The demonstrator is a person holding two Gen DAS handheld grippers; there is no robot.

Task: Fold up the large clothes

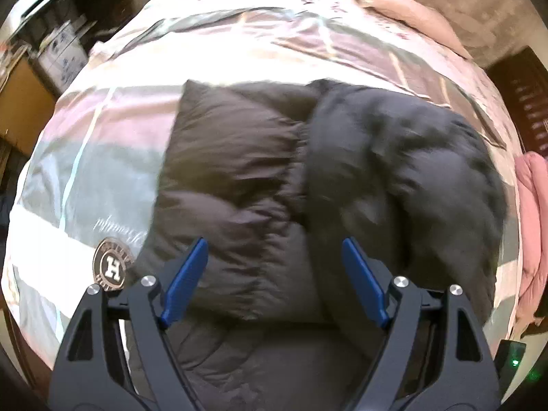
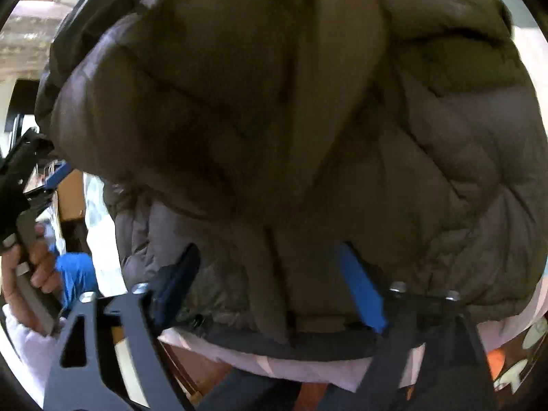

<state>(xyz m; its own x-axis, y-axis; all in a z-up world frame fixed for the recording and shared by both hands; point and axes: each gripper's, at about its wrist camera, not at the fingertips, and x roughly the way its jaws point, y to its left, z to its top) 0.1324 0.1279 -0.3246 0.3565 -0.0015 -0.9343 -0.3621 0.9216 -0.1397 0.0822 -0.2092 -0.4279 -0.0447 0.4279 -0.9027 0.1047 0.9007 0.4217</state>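
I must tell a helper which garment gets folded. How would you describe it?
Look at the bed with its striped pink and grey cover. In its middle lies a jacket. It alone is dark, puffy and quilted.

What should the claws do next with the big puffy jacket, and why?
Probably close the right claw on the jacket hem. Both claws are open, the right one pressed close against the fabric, while the left claw hovers above the jacket, which lies partly folded on the bed.
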